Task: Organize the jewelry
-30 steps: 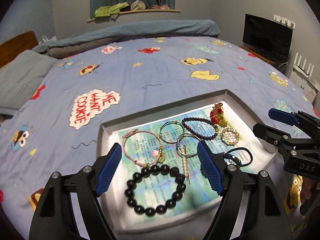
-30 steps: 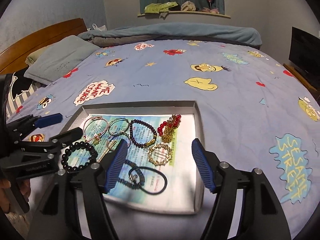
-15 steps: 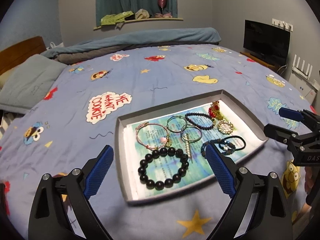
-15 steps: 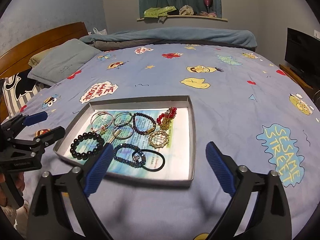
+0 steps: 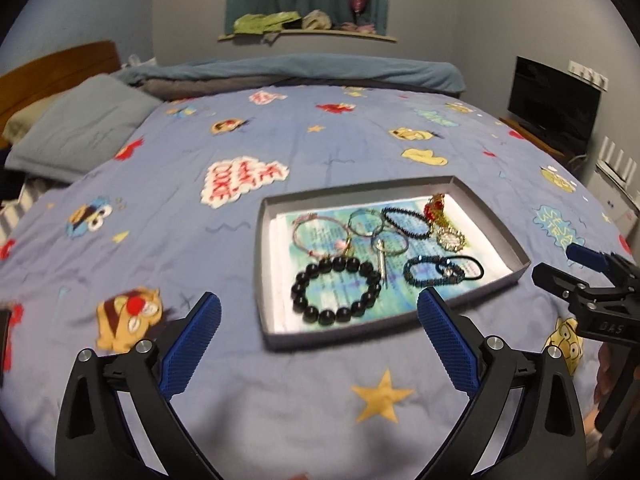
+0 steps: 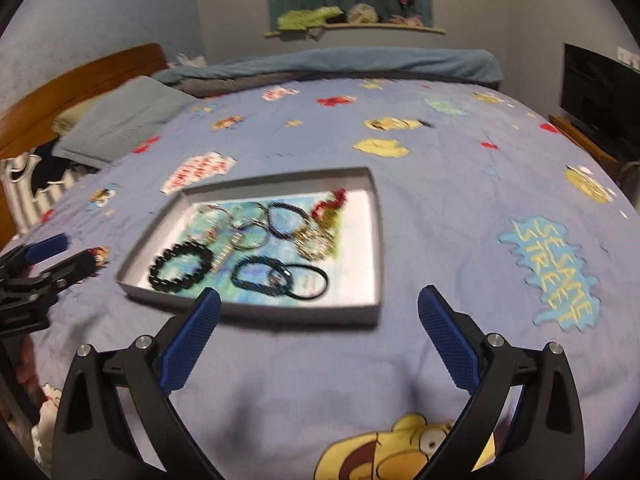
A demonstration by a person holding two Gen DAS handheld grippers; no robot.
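Observation:
A shallow grey tray point(image 5: 265, 264) point(image 6: 378, 240) lies on the blue bedspread and holds several pieces of jewelry on a printed paper. A black bead bracelet point(image 5: 337, 290) point(image 6: 181, 266) is at its near left. A dark blue bracelet point(image 5: 424, 271) point(image 6: 256, 280) and a black hair tie point(image 5: 466, 268) point(image 6: 308, 280) lie near the front. Thin bangles point(image 5: 366, 222) and a red and gold piece point(image 5: 437, 207) lie farther back. My left gripper point(image 5: 318, 344) is open and empty, short of the tray. My right gripper point(image 6: 318, 340) is open and empty, also short of it.
The bed carries a cartoon-print blue cover point(image 5: 320, 140). A grey pillow point(image 5: 76, 136) and wooden headboard point(image 6: 76, 80) are at the left. A folded blanket point(image 5: 300, 72) lies at the far edge. A black TV point(image 5: 554, 108) stands at the right.
Both grippers have pulled back and up from the tray, which now looks smaller and farther. The jewelry has not moved. Both stay open.

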